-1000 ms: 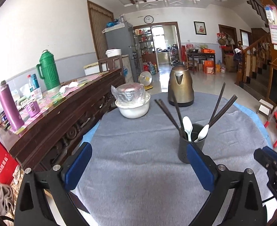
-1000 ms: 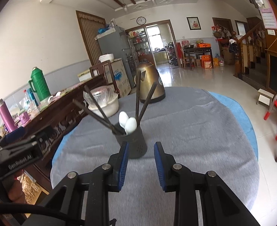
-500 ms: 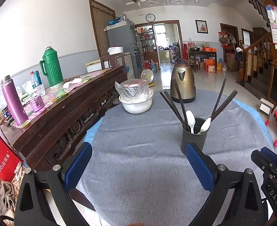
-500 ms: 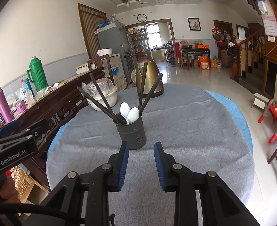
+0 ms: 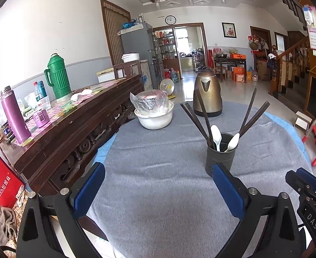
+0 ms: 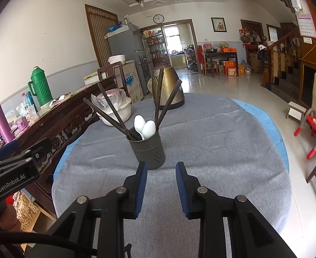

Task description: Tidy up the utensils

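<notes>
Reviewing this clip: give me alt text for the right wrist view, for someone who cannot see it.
A dark utensil holder with chopsticks and two white spoons stands on a grey-clothed round table, just ahead of the empty right gripper, jaws partly open. Behind it are a bronze kettle and a covered white bowl.

Bright daylight from far doorway (image 5: 180, 43); floor (image 6: 211, 81) glare; sharp focus; fisheye-bent, dark-vignetted edges.
</notes>
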Available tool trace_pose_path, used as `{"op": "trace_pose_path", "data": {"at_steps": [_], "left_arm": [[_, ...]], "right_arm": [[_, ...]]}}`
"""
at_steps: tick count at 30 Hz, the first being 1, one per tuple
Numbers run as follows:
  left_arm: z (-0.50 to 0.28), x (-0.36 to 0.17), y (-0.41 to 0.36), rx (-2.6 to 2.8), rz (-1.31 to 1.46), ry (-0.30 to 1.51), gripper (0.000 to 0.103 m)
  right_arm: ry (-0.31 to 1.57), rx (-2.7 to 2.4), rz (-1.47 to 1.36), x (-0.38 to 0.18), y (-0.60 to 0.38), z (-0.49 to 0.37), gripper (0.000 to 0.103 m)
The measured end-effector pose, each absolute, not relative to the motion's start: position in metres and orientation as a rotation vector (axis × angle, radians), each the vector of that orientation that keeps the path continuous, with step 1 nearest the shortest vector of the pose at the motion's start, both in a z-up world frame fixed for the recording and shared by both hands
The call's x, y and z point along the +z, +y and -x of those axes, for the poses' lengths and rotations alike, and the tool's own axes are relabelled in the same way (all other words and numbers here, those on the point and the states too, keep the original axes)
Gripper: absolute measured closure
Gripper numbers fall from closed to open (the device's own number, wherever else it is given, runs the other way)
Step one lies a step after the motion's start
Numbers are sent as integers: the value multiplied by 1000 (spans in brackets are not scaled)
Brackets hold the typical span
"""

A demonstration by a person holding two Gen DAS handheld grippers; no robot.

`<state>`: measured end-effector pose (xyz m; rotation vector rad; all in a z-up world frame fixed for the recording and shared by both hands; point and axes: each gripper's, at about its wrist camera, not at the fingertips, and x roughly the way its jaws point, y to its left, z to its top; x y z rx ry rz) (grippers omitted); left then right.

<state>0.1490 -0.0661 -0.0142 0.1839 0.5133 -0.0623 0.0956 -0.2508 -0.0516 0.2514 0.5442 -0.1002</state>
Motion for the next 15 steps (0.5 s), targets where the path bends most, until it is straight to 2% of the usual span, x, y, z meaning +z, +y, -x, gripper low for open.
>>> {"op": "trace_pose_path", "data": {"at_steps": [15], "left_arm": [[-150,-15,-66,-57,-189,515,3]], "right_arm": [[543,-97,-255,-52,-251,-95,72]]}}
